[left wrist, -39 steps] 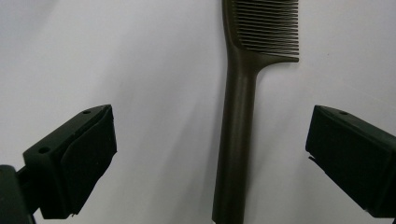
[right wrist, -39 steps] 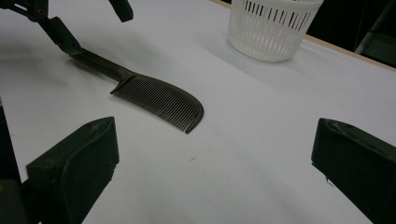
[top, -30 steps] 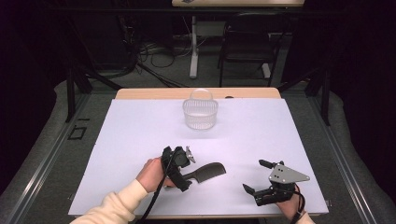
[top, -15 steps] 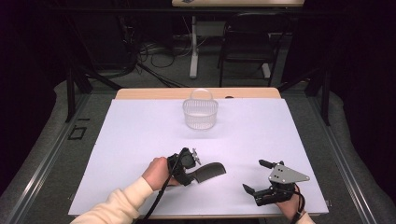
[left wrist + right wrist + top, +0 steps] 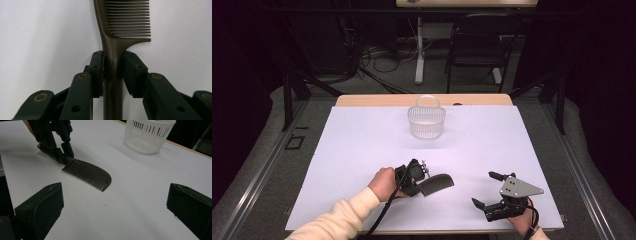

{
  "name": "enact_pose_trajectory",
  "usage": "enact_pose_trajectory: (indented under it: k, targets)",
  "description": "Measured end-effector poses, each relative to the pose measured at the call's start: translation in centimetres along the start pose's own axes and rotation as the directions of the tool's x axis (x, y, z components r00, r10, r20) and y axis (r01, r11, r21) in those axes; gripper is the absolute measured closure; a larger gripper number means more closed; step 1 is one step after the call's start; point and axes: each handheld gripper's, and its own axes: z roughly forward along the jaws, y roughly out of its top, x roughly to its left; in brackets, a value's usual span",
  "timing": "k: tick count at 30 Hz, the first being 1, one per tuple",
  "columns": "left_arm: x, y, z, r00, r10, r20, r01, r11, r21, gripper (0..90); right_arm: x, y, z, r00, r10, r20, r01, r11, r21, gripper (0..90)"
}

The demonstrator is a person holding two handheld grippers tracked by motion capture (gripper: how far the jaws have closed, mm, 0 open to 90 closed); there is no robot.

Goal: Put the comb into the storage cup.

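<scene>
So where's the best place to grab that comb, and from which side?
Grip the comb by its narrow handle just below the teeth, coming in along the handle from its free end. It lies flat, and the left gripper already has its pads on both handle sides there.

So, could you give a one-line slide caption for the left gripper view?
Left gripper, its jaws just closed, clamps the comb by its handle on the white table.

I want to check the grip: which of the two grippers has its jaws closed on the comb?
The left gripper. Its jaws, which have just been closing, clamp the handle of the comb. The right gripper rests apart with its jaws wide open and empty.
</scene>
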Motion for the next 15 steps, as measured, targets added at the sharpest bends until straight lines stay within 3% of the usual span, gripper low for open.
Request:
enact_pose_trajectory:
  k: [12, 15]
  targets:
    - [0.26, -0.15, -0.21, 0.9996, -0.015, 0.023, 0.015, 0.9999, 0.006, 72.1, -0.01, -0.01, 0.04, 1.0, 0.006, -0.002, -0.006, 1.0, 0.004, 0.5]
    - [0.3, -0.44, -0.58, 0.9992, -0.023, 0.032, 0.024, 0.9994, -0.025, 72.2, -0.05, -0.02, 0.07, 1.0, 0.005, -0.002, -0.005, 1.0, 0.004, 0.5]
